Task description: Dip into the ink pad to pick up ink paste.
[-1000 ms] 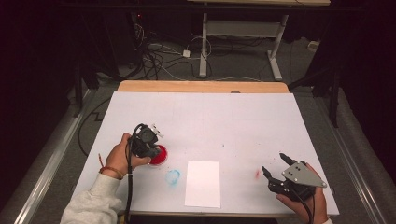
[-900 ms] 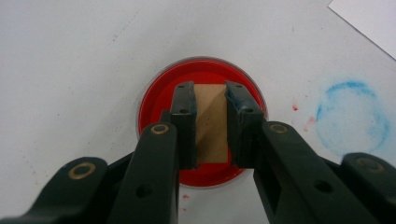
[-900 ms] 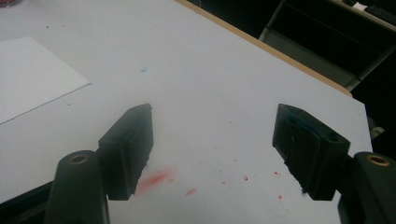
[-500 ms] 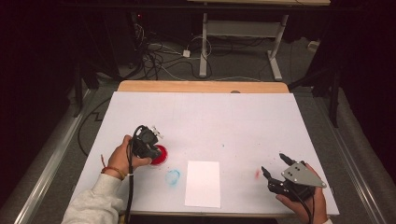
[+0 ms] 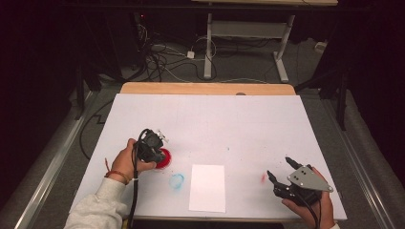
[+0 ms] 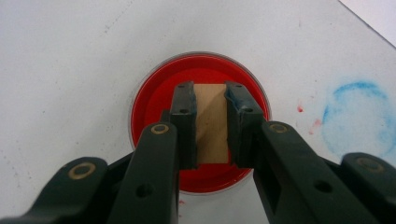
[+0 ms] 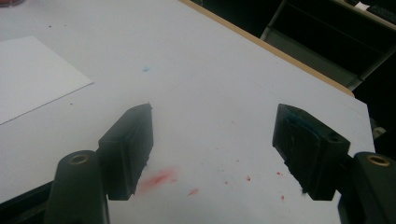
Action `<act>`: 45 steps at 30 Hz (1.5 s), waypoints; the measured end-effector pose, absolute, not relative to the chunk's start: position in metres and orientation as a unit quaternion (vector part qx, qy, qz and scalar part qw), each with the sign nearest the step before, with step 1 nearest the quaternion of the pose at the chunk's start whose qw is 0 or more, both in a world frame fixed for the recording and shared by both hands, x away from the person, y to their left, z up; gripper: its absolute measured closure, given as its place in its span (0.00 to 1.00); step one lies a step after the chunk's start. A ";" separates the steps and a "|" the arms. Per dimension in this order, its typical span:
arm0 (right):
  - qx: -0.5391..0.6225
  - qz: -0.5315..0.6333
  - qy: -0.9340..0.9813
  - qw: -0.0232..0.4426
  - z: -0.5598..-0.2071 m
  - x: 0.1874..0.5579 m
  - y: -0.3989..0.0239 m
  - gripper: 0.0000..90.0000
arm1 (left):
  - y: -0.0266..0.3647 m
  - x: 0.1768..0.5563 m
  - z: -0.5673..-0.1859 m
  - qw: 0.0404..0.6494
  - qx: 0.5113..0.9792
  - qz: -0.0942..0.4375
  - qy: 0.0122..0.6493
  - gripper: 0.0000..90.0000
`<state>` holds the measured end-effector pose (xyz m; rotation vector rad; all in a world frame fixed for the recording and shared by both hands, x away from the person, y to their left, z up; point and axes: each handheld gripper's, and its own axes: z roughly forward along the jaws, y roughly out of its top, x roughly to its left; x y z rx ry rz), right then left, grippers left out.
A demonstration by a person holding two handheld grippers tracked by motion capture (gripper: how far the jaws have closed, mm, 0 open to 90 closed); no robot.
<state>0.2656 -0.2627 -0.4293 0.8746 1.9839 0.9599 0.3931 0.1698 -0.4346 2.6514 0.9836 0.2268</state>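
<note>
In the left gripper view, my left gripper (image 6: 210,91) points straight down and is shut on a small wooden block (image 6: 211,126). The block stands in a round dish of red ink (image 6: 154,107). From the high view, the same gripper (image 5: 154,144) sits over the red dish (image 5: 165,160) at the table's left front. My right gripper (image 5: 278,167) rests at the front right, held in a hand. Its jaws stand wide open (image 7: 212,114) with nothing between them, just above a red smear (image 7: 156,179) on the tabletop.
A white sheet of paper (image 5: 207,187) lies at the front middle of the white table (image 5: 215,119). Between it and the dish is a blue ring-shaped stain (image 5: 176,180). Behind the table's wooden back edge (image 5: 205,88) are cables and desk legs on the floor.
</note>
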 end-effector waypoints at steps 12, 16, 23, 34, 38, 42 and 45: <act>0.341 0.376 0.775 0.377 -0.429 0.265 -0.264 0.33 | 0.173 0.393 -0.436 0.162 0.921 0.075 0.346 0.82; 0.340 0.376 0.775 0.378 -0.429 0.265 -0.263 0.33 | 0.172 0.391 -0.436 0.162 0.921 0.081 0.346 0.82; 0.339 0.377 0.774 0.380 -0.428 0.265 -0.264 0.33 | 0.176 0.392 -0.436 0.175 0.916 0.075 0.352 0.82; 0.338 0.377 0.774 0.380 -0.428 0.266 -0.264 0.33 | 0.179 0.390 -0.429 0.183 0.913 0.088 0.353 0.82; 0.340 0.378 0.772 0.381 -0.428 0.266 -0.264 0.33 | 0.183 0.386 -0.422 0.198 0.909 0.098 0.353 0.82; 0.340 0.378 0.772 0.380 -0.427 0.267 -0.264 0.33 | 0.188 0.383 -0.415 0.217 0.902 0.112 0.356 0.82; 0.342 0.378 0.772 0.380 -0.427 0.268 -0.264 0.33 | 0.191 0.380 -0.409 0.232 0.899 0.117 0.352 0.82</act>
